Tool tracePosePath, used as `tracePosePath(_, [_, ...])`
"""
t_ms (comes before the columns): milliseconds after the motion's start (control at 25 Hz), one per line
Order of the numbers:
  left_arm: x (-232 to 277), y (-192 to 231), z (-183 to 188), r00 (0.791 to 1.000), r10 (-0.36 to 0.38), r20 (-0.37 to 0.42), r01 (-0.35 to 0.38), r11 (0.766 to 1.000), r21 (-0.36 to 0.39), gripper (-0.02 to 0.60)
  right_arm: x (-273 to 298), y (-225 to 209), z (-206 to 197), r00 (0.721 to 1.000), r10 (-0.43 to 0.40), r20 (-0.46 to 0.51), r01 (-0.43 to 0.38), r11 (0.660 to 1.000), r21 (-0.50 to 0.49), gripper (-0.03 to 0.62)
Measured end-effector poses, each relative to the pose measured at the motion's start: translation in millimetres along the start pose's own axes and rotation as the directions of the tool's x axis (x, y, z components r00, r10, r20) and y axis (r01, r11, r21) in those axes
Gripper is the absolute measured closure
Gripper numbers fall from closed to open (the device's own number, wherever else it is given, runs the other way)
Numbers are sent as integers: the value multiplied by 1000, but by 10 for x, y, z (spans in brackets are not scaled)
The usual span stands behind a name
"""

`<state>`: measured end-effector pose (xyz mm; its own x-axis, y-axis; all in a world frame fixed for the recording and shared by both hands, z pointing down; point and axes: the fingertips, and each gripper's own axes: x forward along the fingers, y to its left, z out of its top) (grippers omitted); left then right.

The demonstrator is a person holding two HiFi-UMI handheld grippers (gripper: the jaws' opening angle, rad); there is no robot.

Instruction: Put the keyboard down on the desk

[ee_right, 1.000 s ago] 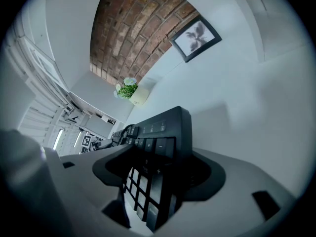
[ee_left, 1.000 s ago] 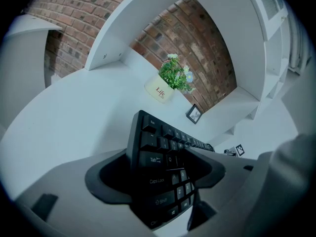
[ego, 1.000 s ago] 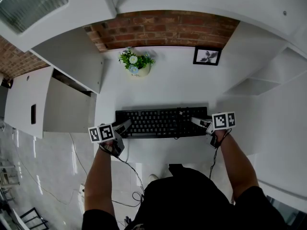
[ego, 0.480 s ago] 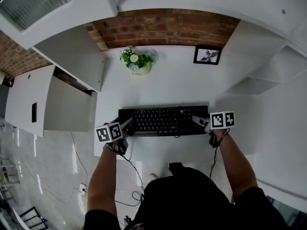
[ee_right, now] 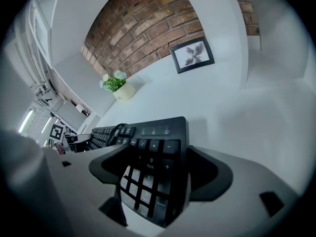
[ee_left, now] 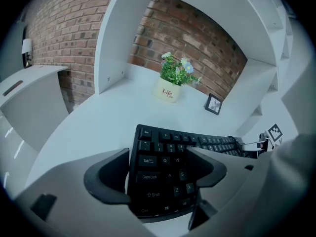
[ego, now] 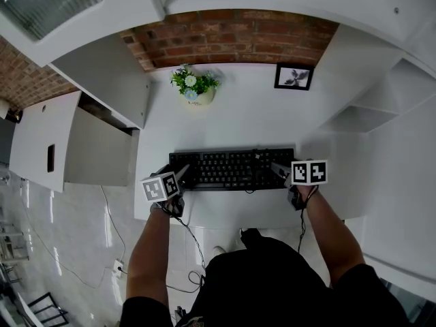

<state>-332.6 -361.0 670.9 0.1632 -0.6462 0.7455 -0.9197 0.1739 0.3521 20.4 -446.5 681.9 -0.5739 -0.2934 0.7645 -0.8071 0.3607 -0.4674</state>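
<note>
Desk (ego: 238,114): keyboard (ego: 231,170) flat, ends between left gripper (ego: 178,176), right gripper (ego: 279,171) jaws, just opened.

my left arm (ego: 146,251) and right arm (ego: 334,234) reach forward from my body, elbows out, forearms angling a little inward. my left gripper (ego: 180,176) and right gripper (ego: 279,172) tip forward and down, their noses turned toward each other, marker cubes facing up. the left jaws have just been opening and stand wide, with the left end of the keyboard (ego: 231,169) lying loose between them. the right jaws have just been opening too and stand wide around its right end, not pinching it.
</note>
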Motion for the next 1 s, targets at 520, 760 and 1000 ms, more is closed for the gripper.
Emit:
tracePosePath(520, [-306,-70,150,985,73,154,-80,996,39,229,-105,-24,82,961,-244,127,263,949,-171,255])
tracePosePath(760, [-563,-264,237,976,18,218,-39,995,90,232,-290,17,192,918,-313,243,366,904,-220,256])
tracePosePath(1000, [-993,-391,370,946,1,323,-44,991,125,381,-644,407,349,886,-224,407,343,906,-249,482])
